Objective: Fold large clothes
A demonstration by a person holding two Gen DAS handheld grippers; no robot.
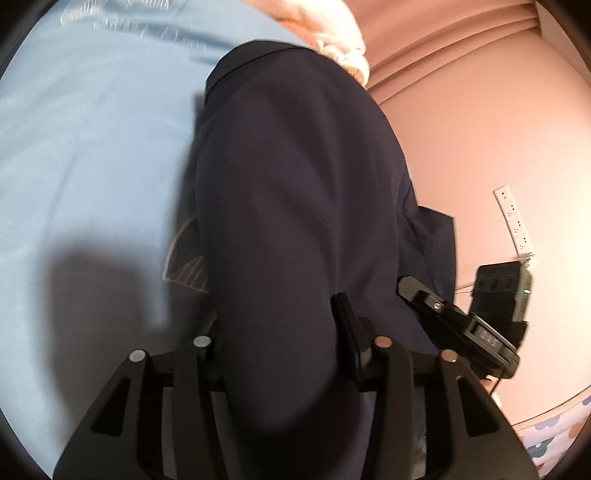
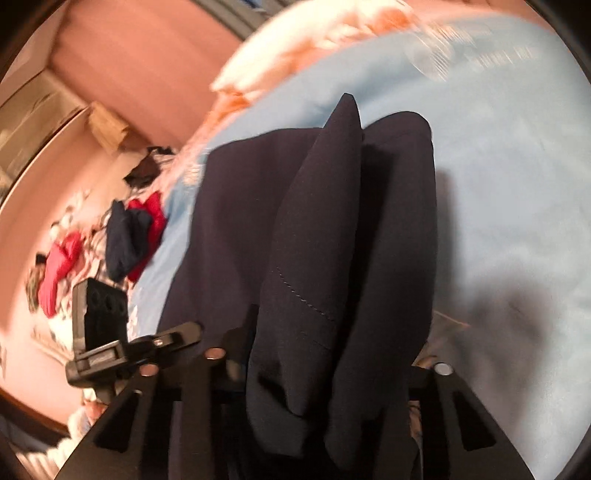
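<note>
A large dark navy garment [image 1: 295,192] lies over a light blue bedsheet [image 1: 92,147]. In the left wrist view the cloth bulges up between my left gripper's fingers [image 1: 280,332], which are closed on its near edge. My right gripper shows beside it at lower right [image 1: 413,288], also at the cloth. In the right wrist view the navy garment [image 2: 314,240] hangs in folds between my right gripper's fingers [image 2: 325,354], which hold it bunched. My left gripper [image 2: 177,332] shows at lower left, by the garment's edge.
A cream and orange pillow [image 1: 332,33] lies at the bed's head. Pink walls [image 1: 480,129] with a white power strip [image 1: 515,225]. A pile of red, navy and patterned clothes [image 2: 122,236] lies beside the bed on the left in the right wrist view.
</note>
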